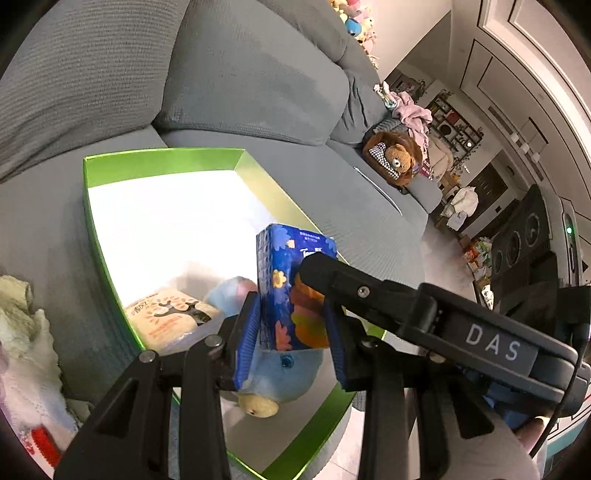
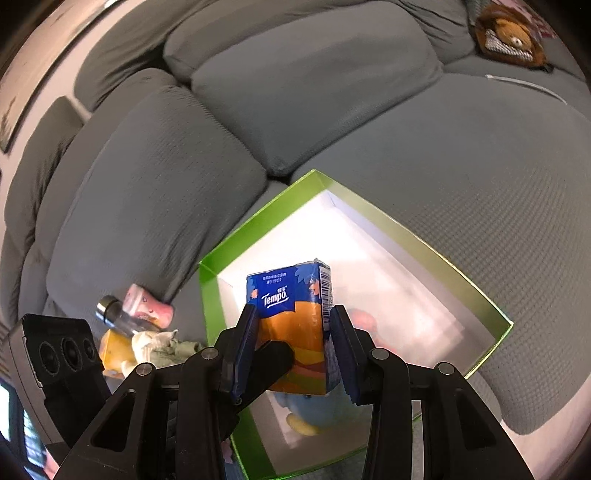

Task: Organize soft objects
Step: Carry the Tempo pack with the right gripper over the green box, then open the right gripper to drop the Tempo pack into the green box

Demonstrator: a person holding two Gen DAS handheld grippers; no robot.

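Observation:
A blue and orange Tempo tissue pack (image 1: pixel 291 291) (image 2: pixel 295 325) is held upright above a green box (image 1: pixel 162 162) (image 2: pixel 424 236) with a white inside, on a grey sofa. Both grippers close on the pack: my left gripper (image 1: pixel 291 332) from one side, my right gripper (image 2: pixel 293 350) from the other, whose finger (image 1: pixel 332 273) crosses the left wrist view. A blue plush toy (image 1: pixel 273 380) (image 2: pixel 314 410) and a beige packet (image 1: pixel 170 317) lie in the box under the pack.
Beside the box lie a bottle (image 2: pixel 122 317), a pink item (image 2: pixel 147 306), a yellow packet (image 2: pixel 110 350) and pale cloths (image 1: pixel 26 332) (image 2: pixel 162 343). A brown teddy bear bag (image 1: pixel 395 158) (image 2: pixel 509 33) sits farther along the sofa (image 1: pixel 258 74).

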